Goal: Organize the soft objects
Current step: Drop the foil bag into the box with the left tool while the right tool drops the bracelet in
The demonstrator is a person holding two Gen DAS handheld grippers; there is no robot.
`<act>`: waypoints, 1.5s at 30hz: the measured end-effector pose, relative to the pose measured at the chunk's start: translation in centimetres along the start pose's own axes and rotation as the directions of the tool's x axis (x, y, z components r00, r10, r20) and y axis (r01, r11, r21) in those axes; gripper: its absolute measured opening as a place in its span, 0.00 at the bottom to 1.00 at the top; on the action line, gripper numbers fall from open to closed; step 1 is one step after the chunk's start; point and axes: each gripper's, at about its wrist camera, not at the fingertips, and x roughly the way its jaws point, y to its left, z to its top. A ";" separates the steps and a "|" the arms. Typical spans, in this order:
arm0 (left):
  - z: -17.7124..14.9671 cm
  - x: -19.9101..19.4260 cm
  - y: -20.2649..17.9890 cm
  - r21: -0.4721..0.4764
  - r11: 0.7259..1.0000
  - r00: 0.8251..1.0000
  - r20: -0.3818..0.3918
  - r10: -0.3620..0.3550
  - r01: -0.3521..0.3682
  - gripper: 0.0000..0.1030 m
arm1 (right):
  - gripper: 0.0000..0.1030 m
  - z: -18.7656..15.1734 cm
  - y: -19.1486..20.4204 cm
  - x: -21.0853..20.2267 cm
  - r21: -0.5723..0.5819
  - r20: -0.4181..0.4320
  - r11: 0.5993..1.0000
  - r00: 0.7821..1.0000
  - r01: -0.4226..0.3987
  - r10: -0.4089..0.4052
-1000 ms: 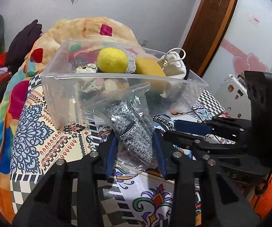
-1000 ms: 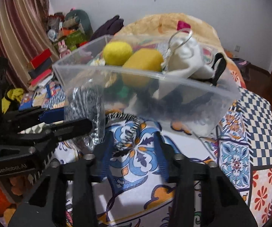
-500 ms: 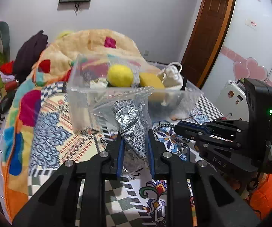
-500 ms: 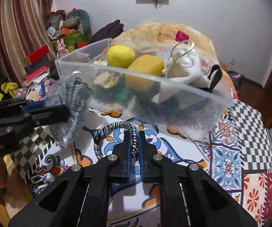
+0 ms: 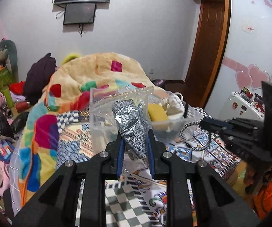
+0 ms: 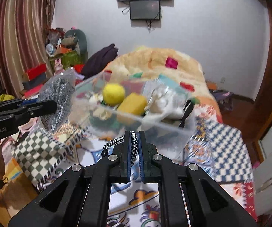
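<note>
Straight ahead, clear bin behind bagged knit, left tool.

Bagged grey knit: now lifted off the bedspread, level with clear bin rim, left gripper clamped. Striped cord: now pinched, raised before bin, right gripper.

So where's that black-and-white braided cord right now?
The braided cord is pinched in the right gripper, lifted just in front of the clear bin; in the left view it loops right of the bagged grey knit.
</note>
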 end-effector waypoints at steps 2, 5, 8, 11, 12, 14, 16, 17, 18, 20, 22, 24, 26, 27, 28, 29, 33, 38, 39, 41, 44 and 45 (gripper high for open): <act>0.6 0.0 0.3 -0.006 1.000 1.000 0.014 0.004 -0.004 0.21 | 0.06 0.8 -0.2 -0.4 0.004 0.027 1.000 0.999 0.020 -0.020; 1.8 0.6 1.1 -0.024 1.000 0.999 0.035 0.015 -0.015 0.21 | 0.06 1.9 -0.9 -0.7 0.018 0.063 0.999 0.997 0.048 -0.049; 2.7 1.3 1.6 -0.024 0.999 0.999 0.044 0.026 -0.025 0.21 | 0.06 3.1 -1.9 -0.5 0.040 0.099 0.997 0.992 0.072 -0.076; 3.5 2.7 1.9 -0.017 0.999 0.998 0.038 0.040 -0.039 0.21 | 0.06 3.8 -2.5 -0.1 0.058 0.116 0.994 0.988 0.096 -0.103; 3.7 3.0 1.9 -0.014 0.999 0.998 0.036 0.048 -0.048 0.21 | 0.06 4.0 -2.9 0.2 0.068 0.118 0.992 0.987 0.103 -0.111; 3.9 4.1 2.1 -0.011 0.998 0.998 0.023 0.059 -0.058 0.21 | 0.06 4.2 -3.4 1.2 0.084 0.107 0.989 0.986 0.119 -0.127; 4.0 5.3 2.3 -0.014 0.998 0.998 0.002 0.059 -0.059 0.21 | 0.06 4.1 -3.6 2.0 0.092 0.090 0.988 0.987 0.124 -0.132; 3.9 5.9 2.3 -0.013 0.998 0.998 -0.009 0.056 -0.056 0.21 | 0.06 4.0 -3.7 2.5 0.095 0.077 0.988 0.988 0.124 -0.131; 3.9 6.2 2.2 -0.012 0.998 0.998 -0.016 0.059 -0.059 0.21 | 0.06 3.8 -3.8 3.2 0.096 0.062 0.988 0.989 0.125 -0.131; 3.7 7.1 2.0 -0.005 0.998 0.997 -0.033 0.064 -0.064 0.21 | 0.06 3.3 -3.7 4.4 0.090 0.023 0.989 0.992 0.118 -0.121; 3.5 7.9 1.8 0.002 0.998 0.997 -0.053 0.062 -0.062 0.21 | 0.06 2.8 -3.7 5.1 0.081 -0.008 0.990 0.993 0.117 -0.117; 3.3 8.4 1.5 0.013 0.998 0.996 -0.071 0.058 -0.057 0.21 | 0.06 2.5 -3.7 5.7 0.073 -0.032 0.990 0.993 0.117 -0.115; 3.1 9.0 1.4 0.023 0.998 0.994 -0.093 0.057 -0.055 0.21 | 0.06 2.1 -3.6 6.0 0.069 -0.057 0.991 0.992 0.114 -0.110; 3.1 9.1 1.3 0.026 0.998 0.993 -0.099 0.057 -0.055 0.21 | 0.06 2.0 -3.8 6.2 0.066 -0.066 0.991 0.992 0.114 -0.110; 3.0 9.3 1.2 0.029 0.998 0.992 -0.108 0.058 -0.055 0.21 | 0.06 1.9 -3.8 6.2 0.062 -0.076 0.991 0.991 0.115 -0.110; 2.9 9.3 1.2 0.029 0.998 0.992 -0.113 0.057 -0.054 0.21 | 0.06 1.7 -3.8 6.3 0.058 -0.087 0.991 0.990 0.117 -0.112; 2.8 8.9 1.3 0.020 0.999 0.992 -0.113 0.053 -0.051 0.31 | 0.09 1.7 -4.1 6.1 0.057 -0.106 0.990 0.987 0.128 -0.121; 3.0 6.9 1.0 0.012 0.999 0.997 -0.057 0.049 -0.048 0.47 | 0.40 2.1 -4.0 4.8 0.046 -0.068 0.990 0.989 0.133 -0.129; 3.1 6.5 0.9 0.013 0.999 0.998 -0.050 0.047 -0.046 0.47 | 0.40 2.3 -3.9 4.3 0.041 -0.058 0.991 0.990 0.131 -0.129; 3.4 5.5 0.5 0.018 0.999 0.998 -0.028 0.047 -0.047 0.47 | 0.40 2.7 -3.7 3.3 0.038 -0.036 0.992 0.992 0.122 -0.120; 4.1 3.4 -0.1 0.024 0.999 0.999 0.026 0.043 -0.044 0.51 | 0.40 3.5 -3.5 2.0 0.040 0.003 0.994 0.995 0.104 -0.105; 4.2 2.9 -0.3 0.026 0.999 0.998 0.040 0.041 -0.042 0.52 | 0.40 3.8 -3.3 1.2 0.041 0.023 0.995 0.995 0.096 -0.097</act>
